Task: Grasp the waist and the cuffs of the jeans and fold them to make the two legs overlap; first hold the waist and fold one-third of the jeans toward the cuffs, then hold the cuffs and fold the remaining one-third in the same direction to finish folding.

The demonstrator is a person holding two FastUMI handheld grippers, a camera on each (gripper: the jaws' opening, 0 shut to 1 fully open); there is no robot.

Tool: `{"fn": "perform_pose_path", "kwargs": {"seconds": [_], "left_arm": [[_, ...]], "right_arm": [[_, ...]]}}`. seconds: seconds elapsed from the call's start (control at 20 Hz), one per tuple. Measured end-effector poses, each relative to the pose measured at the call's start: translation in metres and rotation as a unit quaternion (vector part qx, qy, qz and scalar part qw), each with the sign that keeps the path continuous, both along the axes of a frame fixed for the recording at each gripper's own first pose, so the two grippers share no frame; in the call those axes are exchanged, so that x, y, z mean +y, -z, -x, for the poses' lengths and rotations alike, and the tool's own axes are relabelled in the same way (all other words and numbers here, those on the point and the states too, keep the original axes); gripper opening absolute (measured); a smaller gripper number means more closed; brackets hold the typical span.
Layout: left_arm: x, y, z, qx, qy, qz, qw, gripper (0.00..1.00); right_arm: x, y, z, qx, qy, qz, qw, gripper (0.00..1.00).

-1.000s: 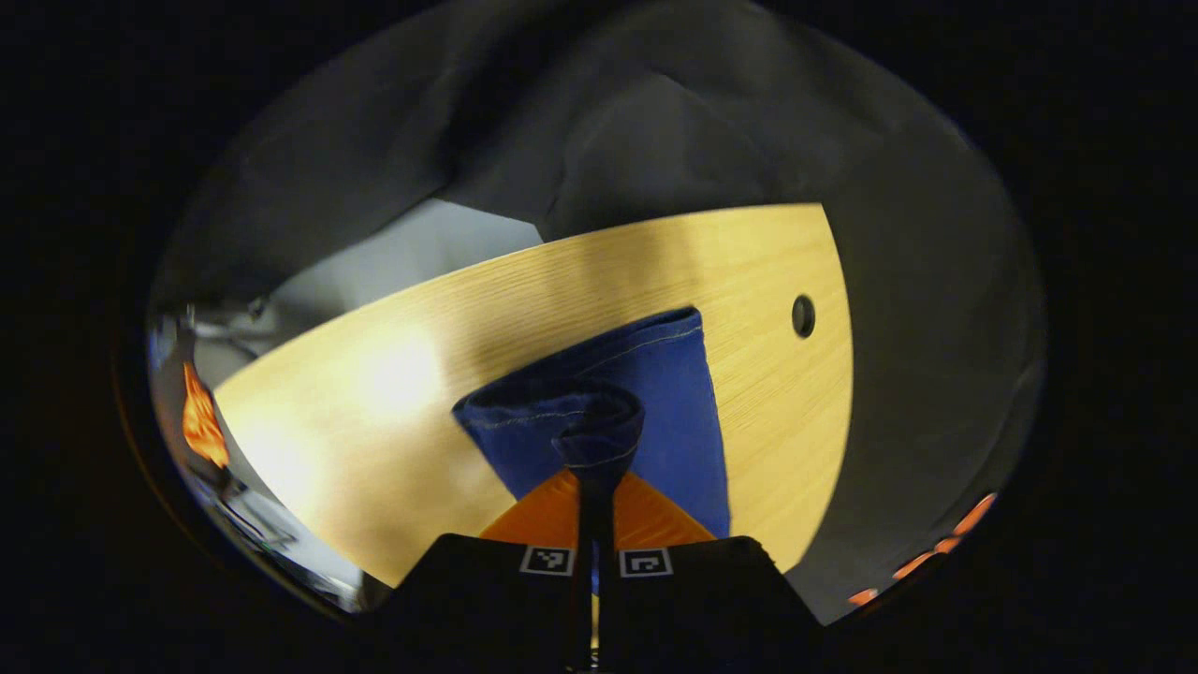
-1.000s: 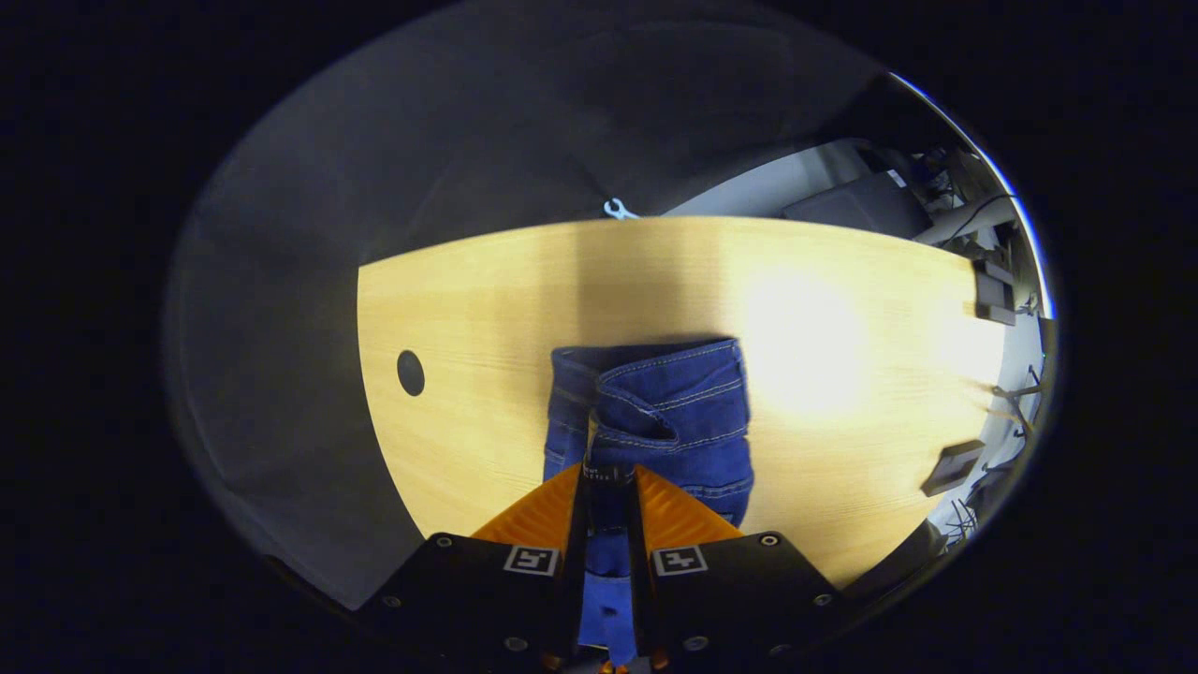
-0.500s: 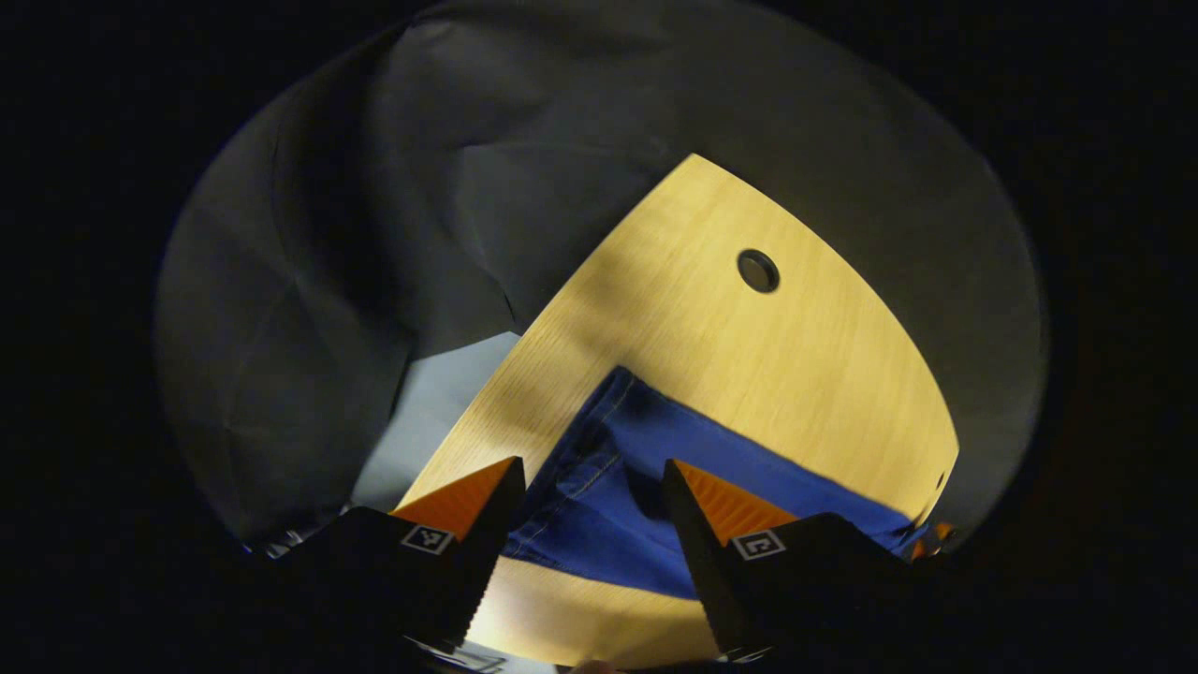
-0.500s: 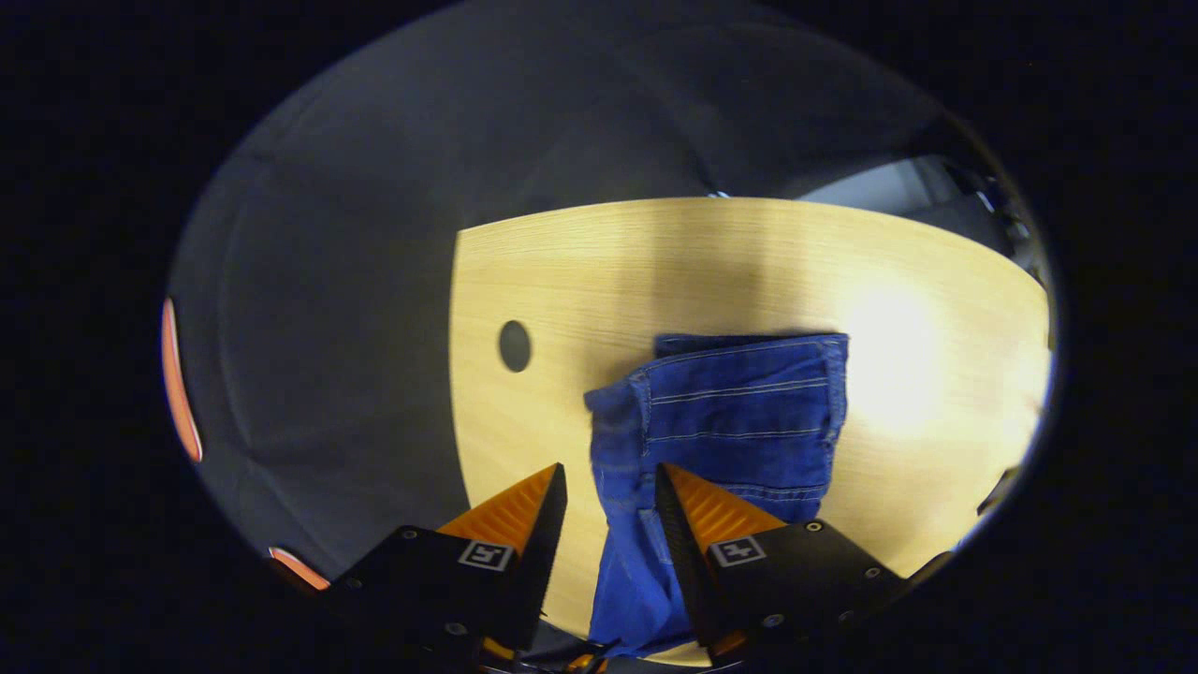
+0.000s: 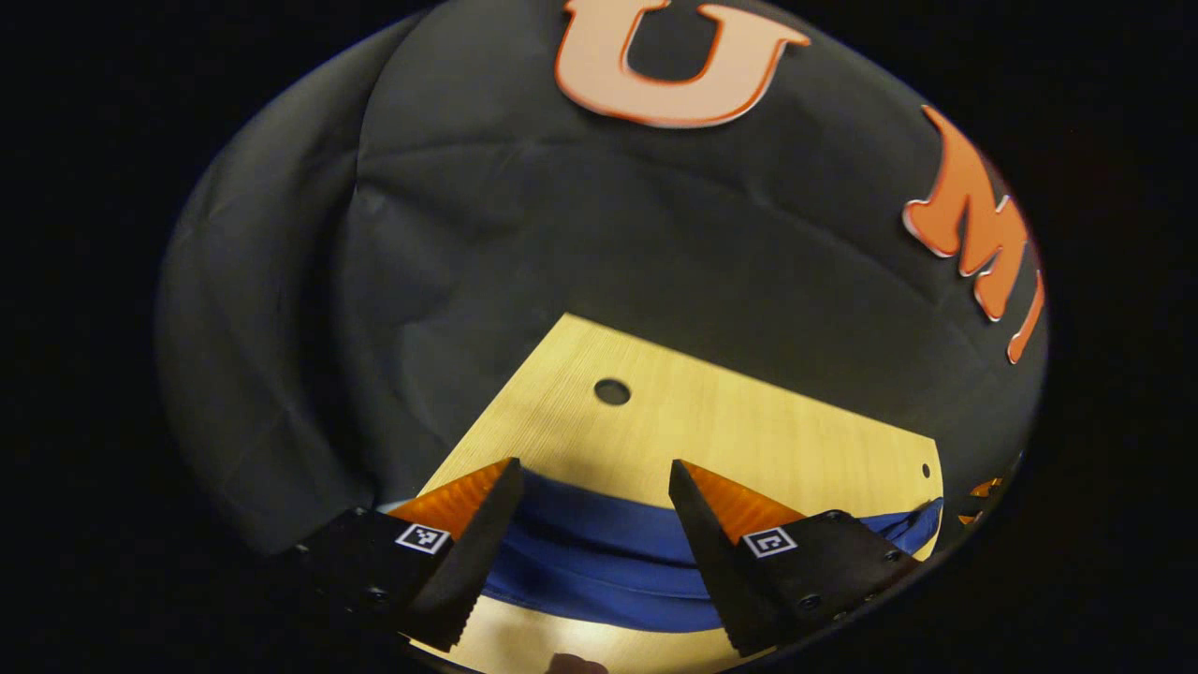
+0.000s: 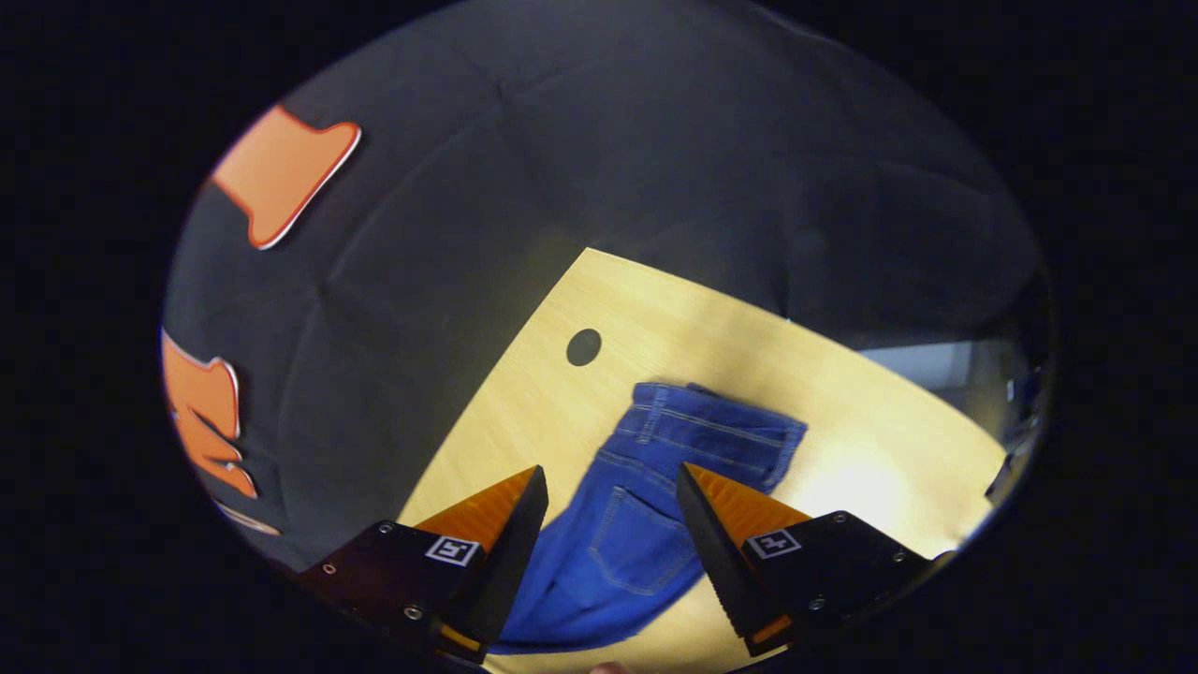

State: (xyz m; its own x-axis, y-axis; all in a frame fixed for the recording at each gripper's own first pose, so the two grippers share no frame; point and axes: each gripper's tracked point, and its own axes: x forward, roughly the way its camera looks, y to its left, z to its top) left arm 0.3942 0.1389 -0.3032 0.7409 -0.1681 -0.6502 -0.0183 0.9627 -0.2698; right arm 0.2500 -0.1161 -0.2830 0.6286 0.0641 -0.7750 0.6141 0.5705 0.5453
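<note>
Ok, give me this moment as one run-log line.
left claw: open, over jeans | right claw: open, over jeans | jeans: flat on table, released | cuffs: cannot tell

Left gripper (image 5: 594, 477): jaws spread wide apart, orange-faced fingers (image 5: 459, 501) angled forward and slightly downward, nothing held between them. Right gripper (image 6: 613, 482): jaws likewise spread wide, fingers (image 6: 739, 510) clear of contact, nothing clamped between them.

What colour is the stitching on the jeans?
Pale, whitish thread on the blue jeans, clearest in the right gripper view.
</note>
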Motion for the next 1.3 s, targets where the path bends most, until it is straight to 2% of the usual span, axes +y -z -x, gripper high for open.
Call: {"fn": "perform_pose_path", "kwargs": {"seconds": [0.1,0.2,0.4,0.5,0.65,0.85,0.95,1.0,1.2,1.25,1.3], "left_arm": [[-0.001,-0.036,0.006,-0.089,0.003,-0.007,0.996,0.98],[-0.005,-0.078,0.014,-0.163,0.009,-0.017,0.986,0.97],[-0.028,-0.130,0.049,-0.215,0.021,-0.070,0.974,0.97],[-0.040,-0.146,0.071,-0.233,0.017,-0.077,0.969,0.97],[-0.058,-0.159,0.110,-0.240,0.013,-0.084,0.967,0.96],[-0.081,-0.166,0.157,-0.232,0.017,-0.087,0.969,0.96],[-0.086,-0.171,0.175,-0.232,0.014,-0.094,0.968,0.94],[-0.085,-0.175,0.186,-0.235,0.013,-0.103,0.966,0.96],[-0.091,-0.205,0.216,-0.269,0.010,-0.134,0.954,0.94],[-0.095,-0.209,0.222,-0.270,0.012,-0.141,0.952,0.94],[-0.098,-0.211,0.228,-0.271,0.012,-0.148,0.951,0.94]], "right_arm": [[0.003,0.018,0.017,0.004,-0.026,0.016,1.000,0.91],[0.000,0.022,0.027,-0.006,-0.041,0.047,0.998,0.95],[-0.017,0.022,0.039,-0.042,-0.066,0.164,0.983,0.96],[-0.020,0.040,0.050,-0.023,-0.080,0.188,0.979,0.96],[-0.005,0.068,0.055,0.003,-0.064,0.091,0.994,0.97],[-0.020,0.086,0.051,0.034,-0.038,0.033,0.998,0.96],[-0.027,0.099,0.051,0.058,-0.030,0.013,0.998,0.96],[-0.023,0.106,0.048,0.063,-0.033,0.002,0.997,0.96],[-0.017,0.123,0.041,0.076,-0.037,-0.004,0.996,0.97],[-0.022,0.120,0.034,0.062,-0.024,0.003,0.998,0.88],[-0.018,0.123,0.031,0.063,-0.026,0.002,0.998,0.96]]}}
